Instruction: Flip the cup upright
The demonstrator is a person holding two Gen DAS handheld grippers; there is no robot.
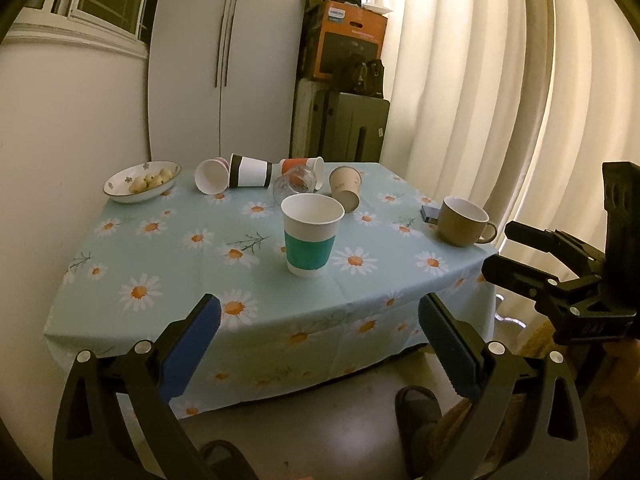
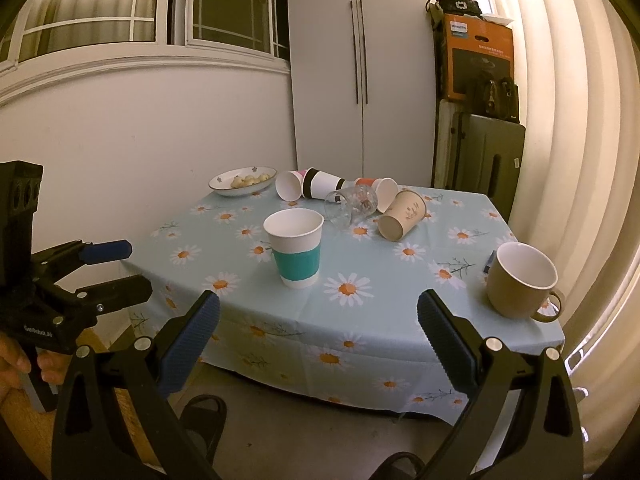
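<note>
A paper cup with a teal band (image 1: pixel 310 236) stands upright in the middle of the daisy tablecloth (image 1: pixel 160 256); it also shows in the right wrist view (image 2: pixel 295 252). Behind it several cups lie on their sides: a black-and-white cup (image 1: pixel 250 171), a white cup (image 1: pixel 211 176), an orange-banded cup (image 1: pixel 304 165), a clear glass (image 1: pixel 294 186) and a beige paper cup (image 1: pixel 346 188). My left gripper (image 1: pixel 320 340) is open and empty, off the table's front edge. My right gripper (image 2: pixel 318 336) is open and empty, also short of the table.
A brown mug (image 2: pixel 520 280) stands upright near the table's right edge, beside a small dark object (image 1: pixel 430 213). A bowl of food (image 1: pixel 142 182) sits at the back left. A wardrobe (image 1: pixel 224 60), stacked boxes (image 1: pixel 344 40) and curtains (image 1: pixel 480 80) stand behind.
</note>
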